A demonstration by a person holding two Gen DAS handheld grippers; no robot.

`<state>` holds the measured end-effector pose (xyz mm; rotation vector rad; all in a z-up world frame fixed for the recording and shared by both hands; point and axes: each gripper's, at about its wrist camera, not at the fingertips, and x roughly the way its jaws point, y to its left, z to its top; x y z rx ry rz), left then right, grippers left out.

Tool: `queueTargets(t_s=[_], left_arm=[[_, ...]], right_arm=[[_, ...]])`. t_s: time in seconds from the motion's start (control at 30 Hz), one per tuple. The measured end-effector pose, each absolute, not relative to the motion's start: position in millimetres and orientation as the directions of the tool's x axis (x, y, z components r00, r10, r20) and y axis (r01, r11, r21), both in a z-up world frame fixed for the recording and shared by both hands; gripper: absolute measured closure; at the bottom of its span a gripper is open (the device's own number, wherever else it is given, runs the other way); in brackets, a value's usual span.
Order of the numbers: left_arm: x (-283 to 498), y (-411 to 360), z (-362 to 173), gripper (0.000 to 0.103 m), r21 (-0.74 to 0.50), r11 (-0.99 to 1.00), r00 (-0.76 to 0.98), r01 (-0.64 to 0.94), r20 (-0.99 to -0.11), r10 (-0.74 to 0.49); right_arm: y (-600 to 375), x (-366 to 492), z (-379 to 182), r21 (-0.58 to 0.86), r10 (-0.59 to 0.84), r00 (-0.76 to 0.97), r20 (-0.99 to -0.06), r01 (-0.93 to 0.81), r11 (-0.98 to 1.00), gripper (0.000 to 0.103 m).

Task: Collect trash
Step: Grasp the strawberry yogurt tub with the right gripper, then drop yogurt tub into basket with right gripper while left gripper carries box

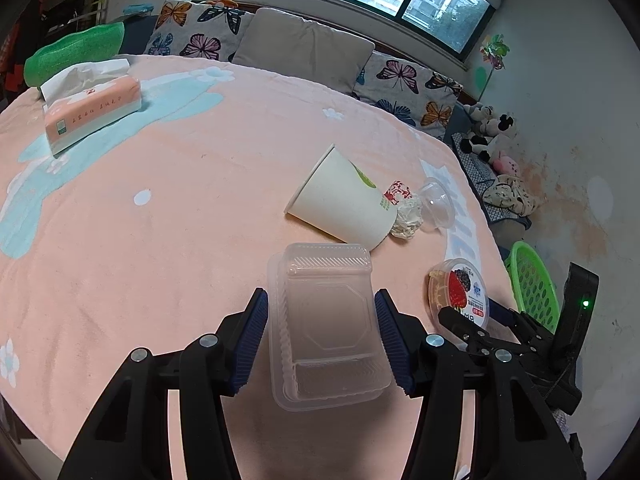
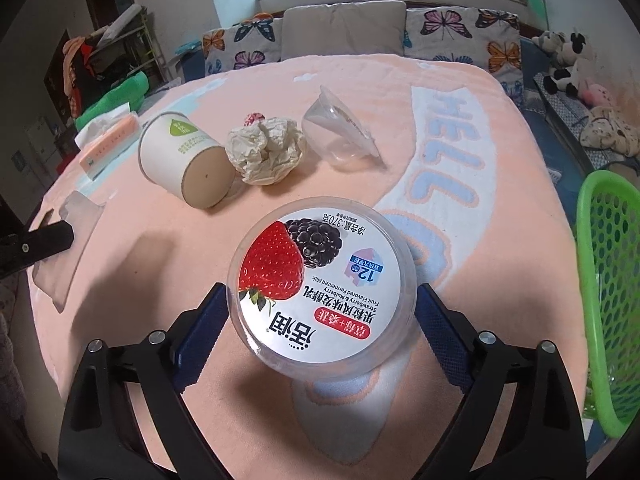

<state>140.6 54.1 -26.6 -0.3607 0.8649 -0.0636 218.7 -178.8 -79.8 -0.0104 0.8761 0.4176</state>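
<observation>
A: Containers first. Clear plastic clamshell box (image 1: 326,326), lower centre of the left wrist view, lid closed, looks empty. Paper cup (image 2: 182,158) on its side, upper left of the right wrist view, base toward the camera; inside not visible. Clear plastic cup (image 2: 340,130) tipped over to the right of it, nothing in it that I can see.

B: And the yogurt tub (image 2: 322,280)?

A: Centre of the right view. Round, clear wall, printed lid with a strawberry and a mulberry. Contents hidden by the lid. Crumpled paper ball (image 2: 264,150) lies between the paper cup and the clear cup, touching the paper cup.

B: Green basket (image 2: 608,280)?

A: Right edge, off the side of the pink blanket (image 2: 140,264). Contents out of view.

B: Tools?

A: Left gripper (image 1: 322,340): jaws partway apart, blue pads flanking the clamshell; left pad appears to touch it, right pad very close, a firm clamp I cannot confirm. Right gripper (image 2: 316,332): jaws wide, pads either side of the tub, apparently not pressing.
</observation>
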Motion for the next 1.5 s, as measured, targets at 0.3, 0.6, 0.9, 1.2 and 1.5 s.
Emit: queueTargets(t_s=[0.3, 0.6, 0.9, 1.2, 1.5], left_arm=[[137.7, 44.5, -19.3, 0.050, -0.336, 0.940, 0.660, -0.060, -0.720, -0.215], [142.9, 21.9, -11.1, 0.050, -0.334, 0.943, 0.654, 0.001, -0.713, -0.253], [157.4, -23.9, -3.4, 0.050, -0.337, 0.936, 0.627, 0.102, -0.709, -0.324], [173.2, -80.4, 19.0, 0.050, -0.303, 0.927, 0.623, 0.223, -0.687, -0.375], [182.5, -115.2, 27.5, 0.050, -0.280, 0.917, 0.608, 0.284, -0.687, -0.398]], right_arm=[[-209.4, 206.5, -55.1, 0.243, 0.392, 0.609, -0.689, -0.315, 0.917, 0.012], [-248.8, 191.6, -40.1, 0.245, 0.346, 0.664, -0.663, -0.244, 0.938, 0.012], [-325.2, 186.8, -40.3, 0.256, 0.246, 0.704, -0.666, -0.094, 0.962, 0.012], [-395.6, 190.3, -53.4, 0.263, 0.157, 0.698, -0.699, 0.047, 0.964, 0.012], [-436.6, 193.2, -69.5, 0.290, 0.131, 0.683, -0.718, 0.124, 0.949, 0.010]])
